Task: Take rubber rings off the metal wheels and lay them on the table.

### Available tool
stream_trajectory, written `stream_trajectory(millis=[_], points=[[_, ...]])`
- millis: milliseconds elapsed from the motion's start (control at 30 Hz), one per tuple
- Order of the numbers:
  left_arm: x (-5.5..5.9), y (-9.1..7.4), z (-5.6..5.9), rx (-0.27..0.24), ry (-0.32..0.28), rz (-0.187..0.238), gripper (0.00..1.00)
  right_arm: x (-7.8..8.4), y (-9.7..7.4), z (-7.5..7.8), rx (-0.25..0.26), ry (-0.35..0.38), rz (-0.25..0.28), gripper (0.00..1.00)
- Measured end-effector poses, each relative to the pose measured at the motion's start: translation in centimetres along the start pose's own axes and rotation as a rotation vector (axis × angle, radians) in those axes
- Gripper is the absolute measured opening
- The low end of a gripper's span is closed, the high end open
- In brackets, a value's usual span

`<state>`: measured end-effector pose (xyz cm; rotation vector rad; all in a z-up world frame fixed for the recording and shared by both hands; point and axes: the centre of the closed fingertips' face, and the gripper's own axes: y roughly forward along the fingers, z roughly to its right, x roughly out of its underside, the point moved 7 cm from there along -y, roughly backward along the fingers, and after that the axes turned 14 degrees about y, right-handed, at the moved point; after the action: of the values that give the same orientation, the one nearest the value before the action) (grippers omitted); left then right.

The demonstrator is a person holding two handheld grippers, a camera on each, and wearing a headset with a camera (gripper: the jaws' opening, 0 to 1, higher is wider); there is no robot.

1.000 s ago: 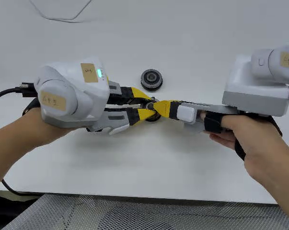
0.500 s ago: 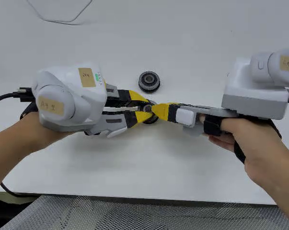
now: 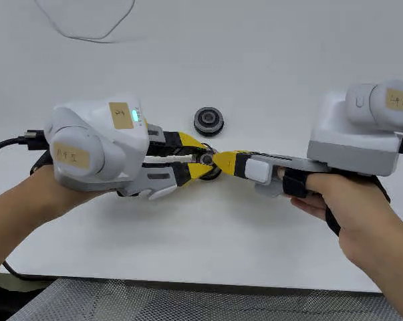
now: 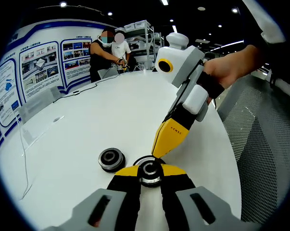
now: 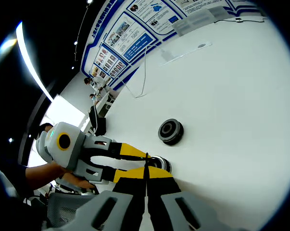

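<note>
My left gripper (image 3: 201, 159) is shut on a small metal wheel (image 3: 207, 159), which its yellow jaws hold just above the white table (image 3: 208, 227). In the left gripper view the wheel (image 4: 150, 172) sits between the jaws with its black rubber ring (image 4: 137, 161) around it. My right gripper (image 3: 218, 161) comes in from the right, its jaws pressed together on the ring's edge (image 5: 146, 159) at the wheel (image 5: 161, 163). A second wheel with its ring (image 3: 208, 120) lies flat on the table just beyond; it also shows as wheel (image 4: 111, 159) and wheel (image 5: 170, 131).
A thin cable (image 3: 87, 30) loops across the far left of the table. A black cord (image 3: 7, 144) trails from the left gripper. A grey mesh surface (image 3: 188, 301) runs below the near table edge. People stand at a far bench (image 4: 108, 48).
Both grippers stay joined at the held wheel. The head camera has shifted a little, so the whole picture sits slightly lower.
</note>
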<state>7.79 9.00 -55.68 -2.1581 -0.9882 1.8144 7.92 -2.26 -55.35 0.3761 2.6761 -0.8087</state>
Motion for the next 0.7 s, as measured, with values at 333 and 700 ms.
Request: stream_trajectory(millis=[333,700], points=[[-0.8,-1.6,-0.2,-0.034,-0.048,0.05,0.23,0.0,0.2,-0.3,0.001,0.013,-0.005,0.01],[-1.2,-2.8,-1.7,-0.11,-0.094,0.087,0.29,1.1,-1.6,-1.3,-0.049,-0.017,-0.089,0.01]])
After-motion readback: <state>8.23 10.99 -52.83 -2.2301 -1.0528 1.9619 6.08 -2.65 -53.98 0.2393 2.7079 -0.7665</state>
